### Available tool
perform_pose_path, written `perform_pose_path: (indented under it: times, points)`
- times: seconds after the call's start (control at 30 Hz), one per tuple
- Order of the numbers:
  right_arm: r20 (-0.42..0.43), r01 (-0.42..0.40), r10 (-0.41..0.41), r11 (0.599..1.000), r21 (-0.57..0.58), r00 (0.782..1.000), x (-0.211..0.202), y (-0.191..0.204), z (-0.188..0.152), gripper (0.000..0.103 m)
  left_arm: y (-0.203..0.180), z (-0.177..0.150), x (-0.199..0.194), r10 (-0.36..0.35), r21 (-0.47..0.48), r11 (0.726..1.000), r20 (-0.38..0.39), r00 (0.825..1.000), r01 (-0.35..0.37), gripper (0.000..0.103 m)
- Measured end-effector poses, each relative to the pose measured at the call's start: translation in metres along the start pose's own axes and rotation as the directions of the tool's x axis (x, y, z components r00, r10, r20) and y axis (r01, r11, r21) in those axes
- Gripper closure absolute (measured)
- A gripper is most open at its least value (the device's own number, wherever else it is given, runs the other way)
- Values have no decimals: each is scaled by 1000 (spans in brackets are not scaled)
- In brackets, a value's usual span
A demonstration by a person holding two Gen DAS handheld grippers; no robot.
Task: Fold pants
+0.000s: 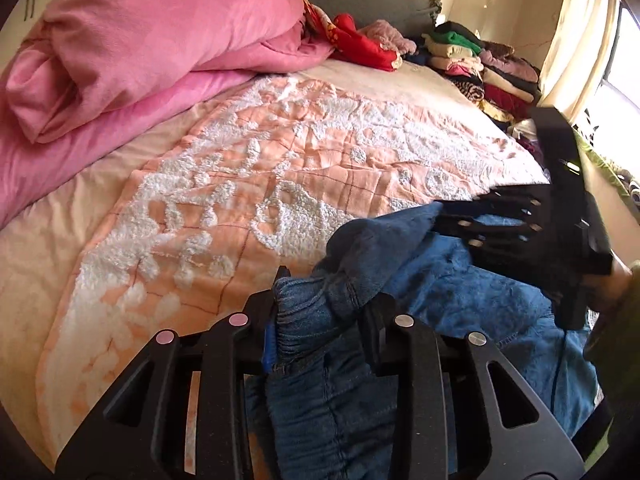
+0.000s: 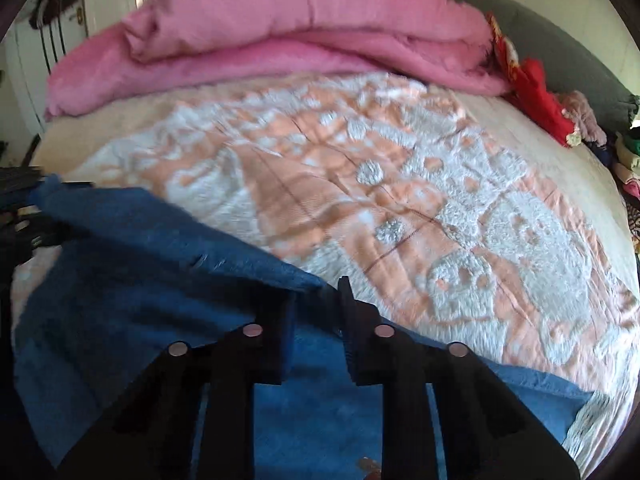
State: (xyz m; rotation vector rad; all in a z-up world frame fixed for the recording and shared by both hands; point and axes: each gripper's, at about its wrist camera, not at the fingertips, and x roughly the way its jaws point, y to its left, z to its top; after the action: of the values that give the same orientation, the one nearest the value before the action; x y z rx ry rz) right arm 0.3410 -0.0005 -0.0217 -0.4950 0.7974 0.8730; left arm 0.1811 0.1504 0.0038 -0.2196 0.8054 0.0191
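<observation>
Jeans (image 1: pixel 400 272) at lower frame are bunching as I am clamping them in my left gripper (image 1: pixel 326 312) and right gripper (image 2: pixel 316 316).

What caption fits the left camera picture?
Left gripper pinches the blue pants waistband above the peach bedspread.

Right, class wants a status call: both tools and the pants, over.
Left tool shut on gathered waistband of blue pants. Right tool shut on pants edge. Pants on patterned bedspread. Nothing in the way.
</observation>
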Motion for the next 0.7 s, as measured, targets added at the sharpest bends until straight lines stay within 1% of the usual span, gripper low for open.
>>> perform_pose_path:
  times: [0.1, 0.27, 0.3, 0.43, 0.53, 0.6, 0.7]
  points:
    - [62, -27, 24, 999, 47, 998, -31, 5, -14, 93, 2, -5, -10, -6, -8, 1000, 16, 1000, 6, 79]
    - [146, -53, 41, 995, 85, 989, -90, 25, -47, 93, -5, -16, -30, -27, 15, 1000, 29, 999, 26, 79]
    - [156, -58, 44, 994, 92, 987, -101, 30, -54, 95, -9, -19, -36, -35, 24, 999, 33, 999, 35, 79]
    - [179, -97, 73, 987, 131, 981, -137, 56, -87, 95, -19, -33, -56, -50, 55, 997, 49, 998, 47, 78]
    - [180, -109, 84, 985, 133, 980, -155, 81, -109, 95, -27, -47, -67, -59, 83, 995, 44, 997, 55, 78]
    - [180, -121, 97, 984, 133, 979, -162, 98, -123, 96, -29, -59, -73, -56, 105, 993, 31, 998, 53, 77]
    - [171, -150, 128, 981, 123, 977, -170, 125, -143, 96, -29, -79, -77, -46, 129, 991, -8, 999, 46, 77]
